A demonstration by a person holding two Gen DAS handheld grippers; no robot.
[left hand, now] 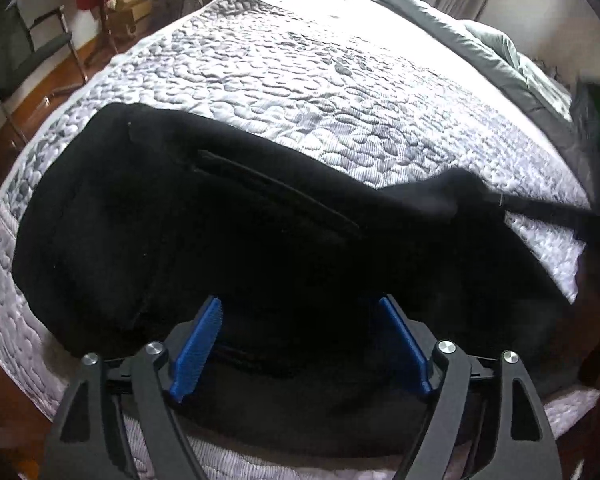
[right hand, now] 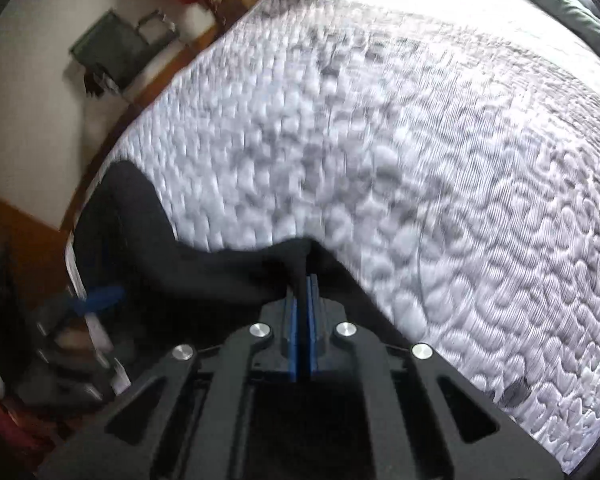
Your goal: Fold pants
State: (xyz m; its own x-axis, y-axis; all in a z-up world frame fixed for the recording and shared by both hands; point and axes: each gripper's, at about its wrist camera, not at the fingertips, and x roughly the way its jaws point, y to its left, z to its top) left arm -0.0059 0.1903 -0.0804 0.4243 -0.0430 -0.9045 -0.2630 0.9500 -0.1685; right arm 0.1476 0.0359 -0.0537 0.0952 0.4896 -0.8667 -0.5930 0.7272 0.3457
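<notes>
Black soft cloth, one edge already pinched

Black fabric covers the near side of the bed (left hand: 300,92), close to its front edge: these are the pants (left hand: 220,240), lying flat and wide on the quilted white mattress cover. On your left, the left gripper (left hand: 300,344) hangs over the pants with its blue pads (left hand: 198,344) wide apart and no cloth caught between them, so it holds nothing. You can see a long pocket seam running across the cloth beyond it.

On your right, the right gripper (right hand: 302,308) has its pads pressed together on a raised fold of the pants (right hand: 204,264), and the cloth goes up into a small peak where it is pinched.

I judge this material as light, limp and not slippery; it will sag and drag behind any lifted point. Take it at a hem or at the waistband, where the layers are thicker, and hold two separated points, so the fold stays straight.
</notes>
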